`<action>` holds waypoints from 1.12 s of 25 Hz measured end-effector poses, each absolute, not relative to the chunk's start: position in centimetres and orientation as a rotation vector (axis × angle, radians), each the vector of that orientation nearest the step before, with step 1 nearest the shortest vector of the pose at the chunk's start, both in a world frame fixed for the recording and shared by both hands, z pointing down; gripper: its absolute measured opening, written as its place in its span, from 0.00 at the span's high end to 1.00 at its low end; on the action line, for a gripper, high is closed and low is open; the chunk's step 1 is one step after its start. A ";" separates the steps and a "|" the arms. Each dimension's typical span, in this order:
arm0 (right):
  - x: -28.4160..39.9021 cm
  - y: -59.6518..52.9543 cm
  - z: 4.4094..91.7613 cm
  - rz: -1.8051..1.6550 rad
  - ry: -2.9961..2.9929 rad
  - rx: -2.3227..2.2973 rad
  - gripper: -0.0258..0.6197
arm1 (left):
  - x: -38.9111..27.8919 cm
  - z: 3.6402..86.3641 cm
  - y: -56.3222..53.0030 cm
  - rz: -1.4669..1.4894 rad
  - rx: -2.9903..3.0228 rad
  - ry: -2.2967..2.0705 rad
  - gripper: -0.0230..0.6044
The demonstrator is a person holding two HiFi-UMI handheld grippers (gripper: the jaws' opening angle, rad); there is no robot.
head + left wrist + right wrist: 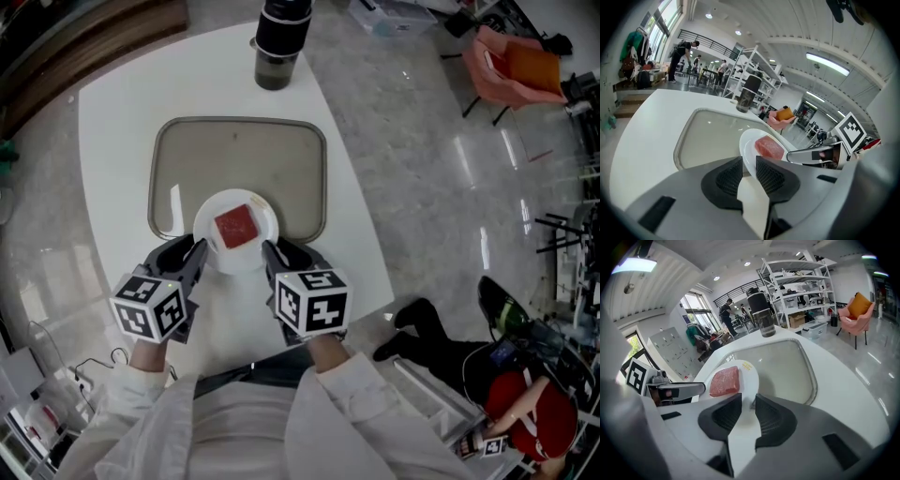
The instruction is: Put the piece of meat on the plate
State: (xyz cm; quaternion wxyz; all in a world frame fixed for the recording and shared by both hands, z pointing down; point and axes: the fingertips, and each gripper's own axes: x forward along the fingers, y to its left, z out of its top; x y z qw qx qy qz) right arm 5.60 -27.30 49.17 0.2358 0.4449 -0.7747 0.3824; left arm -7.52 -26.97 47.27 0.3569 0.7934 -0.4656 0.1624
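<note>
Meat, a red square slab (236,227), lies on the round white plate (234,262). Left gripper (198,247) and right gripper (270,249) each pinch its rim; best carried level, hands matched.

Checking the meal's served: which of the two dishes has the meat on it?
The small round white plate, with the red meat lying in its middle. The big rectangular grey tray behind it has no meat on it.

The piece of meat (236,227), a reddish square slab, lay flat at the centre of the round white plate (208,217). The plate was level, seemingly raised over the near rim of the tray (178,150).
</note>
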 end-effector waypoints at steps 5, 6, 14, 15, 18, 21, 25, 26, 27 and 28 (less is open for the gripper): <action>5.1 -31.0 49.7 1.063 -2.133 1.197 0.81 | -8.0 47.6 -30.8 0.393 2.030 -1.237 0.81; 5.1 -31.7 49.8 1.066 -2.135 1.195 0.81 | -8.1 47.7 -31.5 0.388 2.027 -1.242 0.81; 4.8 -35.5 50.7 1.058 -2.136 1.208 0.81 | -8.4 48.4 -35.3 0.385 2.021 -1.287 0.81; 4.7 -35.7 50.7 1.052 -2.136 1.209 0.81 | -8.4 48.5 -35.5 0.386 2.019 -1.291 0.81; 4.2 -36.6 50.9 1.056 -2.138 1.203 0.81 | -8.8 49.0 -36.3 0.391 2.007 -1.301 0.81; 4.1 -37.6 51.1 1.050 -2.131 1.207 0.81 | -8.8 49.4 -37.1 0.399 2.006 -1.302 0.81; 4.4 -38.2 51.4 1.062 -2.118 1.217 0.81 | -8.4 49.7 -37.6 0.435 2.017 -1.322 0.81; 4.4 -38.2 51.6 1.063 -2.112 1.221 0.81 | -8.3 49.8 -37.6 0.441 2.017 -1.329 0.81; 4.4 -38.3 51.7 1.061 -2.106 1.226 0.81 | -8.3 49.9 -37.7 0.447 2.016 -1.336 0.81; 4.4 -38.3 51.7 1.056 -2.101 1.232 0.81 | -8.3 49.9 -37.7 0.453 2.015 -1.341 0.81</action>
